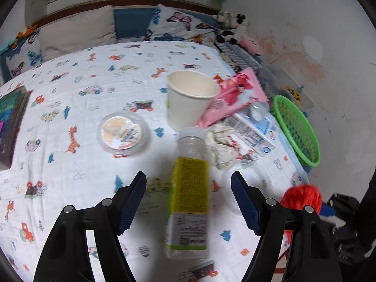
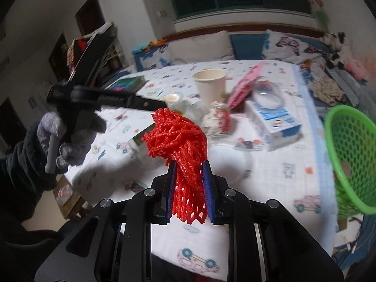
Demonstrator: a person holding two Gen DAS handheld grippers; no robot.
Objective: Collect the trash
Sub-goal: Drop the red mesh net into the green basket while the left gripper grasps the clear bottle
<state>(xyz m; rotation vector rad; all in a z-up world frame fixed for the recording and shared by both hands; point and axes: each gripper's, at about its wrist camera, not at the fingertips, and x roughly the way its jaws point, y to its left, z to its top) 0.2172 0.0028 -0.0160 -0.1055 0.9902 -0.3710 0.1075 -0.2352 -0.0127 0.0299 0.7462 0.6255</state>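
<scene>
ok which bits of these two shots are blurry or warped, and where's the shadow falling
Left wrist view: the paper cup and the bottle look slightly motion-smeared, fisheye bends the bed edge, and a grey shadow lies around the left gripper. Right wrist view: the green basket and the carton are streaked, the red foam net stays sharp, and ceiling light glares in the window.

The bed (image 1: 82, 75), covered by a vehicle-print sheet, carried a clear bottle (image 1: 190, 202) between the left gripper's fingers; ahead lay a paper cup (image 1: 188, 103), lidded tub (image 1: 123, 132), pink packet (image 1: 235, 96) and carton (image 1: 253, 129).
</scene>
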